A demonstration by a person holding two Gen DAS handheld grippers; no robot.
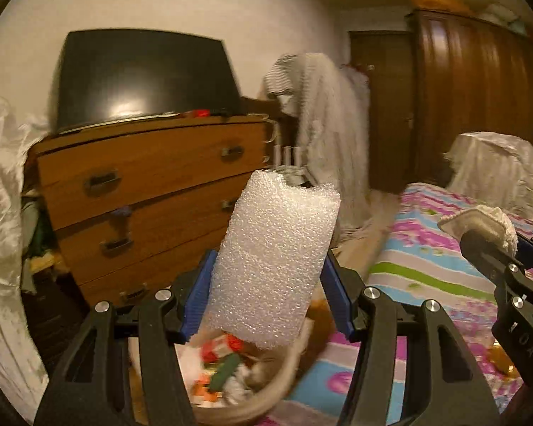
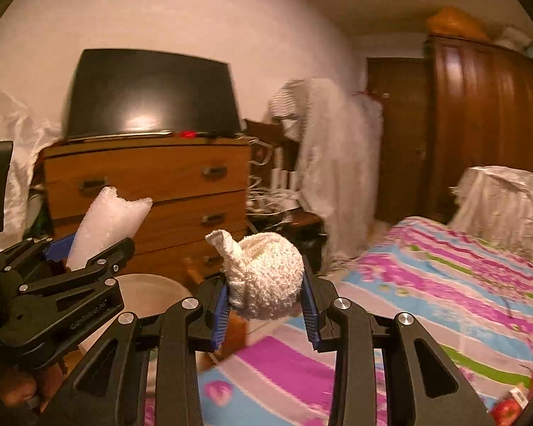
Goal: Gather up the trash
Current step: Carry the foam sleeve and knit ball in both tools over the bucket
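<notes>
L gripper [image 1: 266, 284] fingers clamped on foam sheet roll [image 1: 273, 259], right over the trash basket [image 1: 284, 380] at 6 o'clock. Foam looks light, squashy, springy; mid-body hold suits it. R gripper [image 2: 264, 301] fingers pinch a knotted white cloth wad [image 2: 266, 277] over the bed [image 2: 444, 284]; soft, light, prob. grips best at its bulk.
</notes>
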